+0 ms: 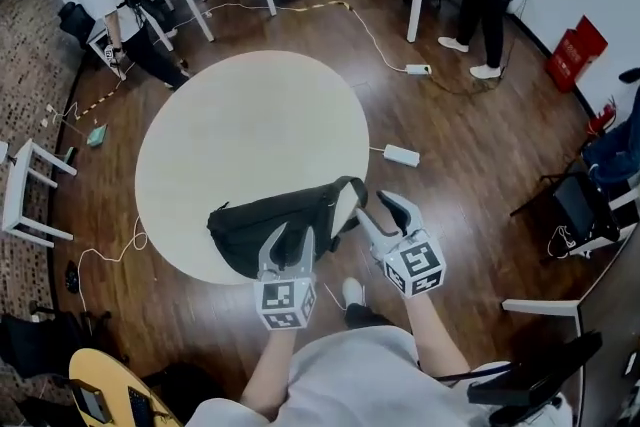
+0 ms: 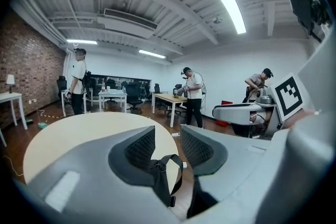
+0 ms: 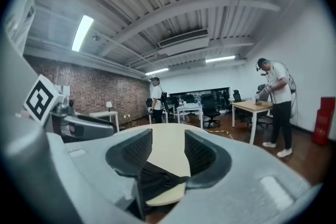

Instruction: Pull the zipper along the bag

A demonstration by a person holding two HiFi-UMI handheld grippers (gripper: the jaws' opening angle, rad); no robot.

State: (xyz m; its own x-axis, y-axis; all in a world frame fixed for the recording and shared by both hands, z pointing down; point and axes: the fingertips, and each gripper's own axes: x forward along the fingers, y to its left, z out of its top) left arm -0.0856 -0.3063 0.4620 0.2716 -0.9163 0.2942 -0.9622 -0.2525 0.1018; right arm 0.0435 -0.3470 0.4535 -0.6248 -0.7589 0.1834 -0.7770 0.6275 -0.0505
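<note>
Round table (image 1: 250, 135) — black bag (image 1: 270, 220), contents hidden

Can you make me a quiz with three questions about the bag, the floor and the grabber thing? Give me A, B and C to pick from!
1. Where on the round beige wooden table does the black fabric waist bag lie?
A. in the middle
B. at the edge nearest the person
C. at the far edge

2. What colour is the wooden floor?
A. green
B. white
C. dark brown

3. How do the jaws of the right gripper stand?
A. apart
B. pressed together
C. clamped on a cup

Answers:
1 B: the head view shows the bag at the table's near rim, with bare tabletop beyond it.
2 C: dark brown boards surround the table.
3 A: the right gripper view shows the tabletop through the gap between its pads.
</note>
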